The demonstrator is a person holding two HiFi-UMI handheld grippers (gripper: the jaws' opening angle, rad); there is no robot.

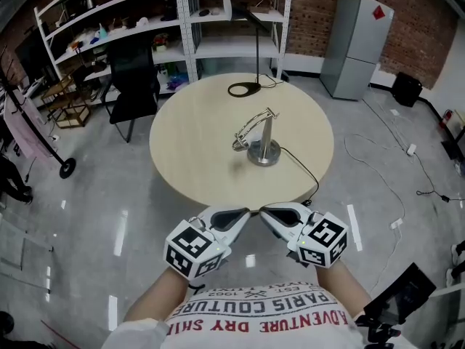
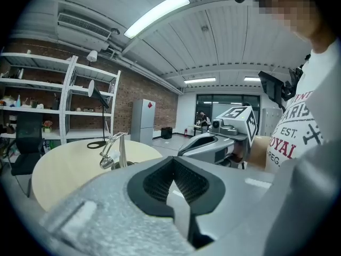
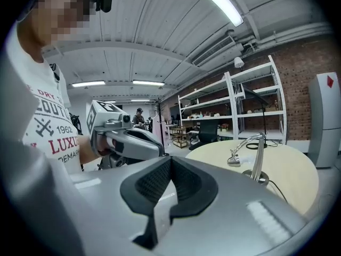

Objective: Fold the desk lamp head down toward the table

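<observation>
Silver lamp (image 1: 260, 138) stands near the round surface's (image 1: 189, 151) middle, head bowed low. Left gripper (image 1: 245, 212) and right gripper (image 1: 264, 211) hover off its near edge, jaws shut, holding nothing.

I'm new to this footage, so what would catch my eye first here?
The silver desk lamp stands near the middle of the round table, its head bent low toward the tabletop. In front, the left hand-held gripper and right hand-held gripper are shut and empty, tips nearly meeting.
</observation>
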